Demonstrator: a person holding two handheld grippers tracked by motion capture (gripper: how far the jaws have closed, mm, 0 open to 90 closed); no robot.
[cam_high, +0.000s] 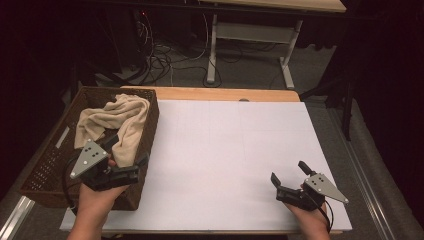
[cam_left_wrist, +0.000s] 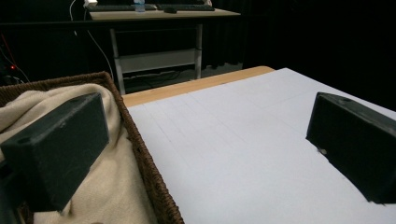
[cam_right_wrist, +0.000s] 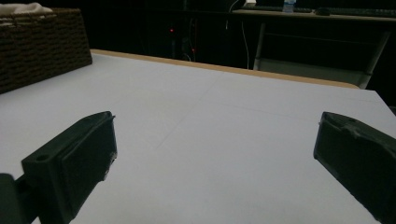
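I see no words, labels or brand names that I can read on anything here.

The biggest thing is the white table top (cam_high: 235, 165). It lies under both of my grippers and runs on ahead of them. A strip of bare wood shows at its far edge.

Next comes the brown woven basket (cam_high: 60, 150). It sits at the left end of the table, and my left gripper (cam_high: 131, 155) hangs right over its near right corner. In the left gripper view the basket wall (cam_left_wrist: 149, 172) runs between the two jaws.

Inside the basket lies the cream towel (cam_high: 117, 122). It is bunched up and one fold hangs over the right rim. It is just ahead of my left gripper and a bit below it. In the left gripper view the towel (cam_left_wrist: 102, 186) sits right by the left jaw, and I cannot tell if they touch. The right jaw hangs over the white top. The jaws are spread wide with no grip on anything.

My right gripper (cam_high: 290, 172) is far off to the right of the basket, low over the white top. Its jaws are spread wide too, with just bare table between them.
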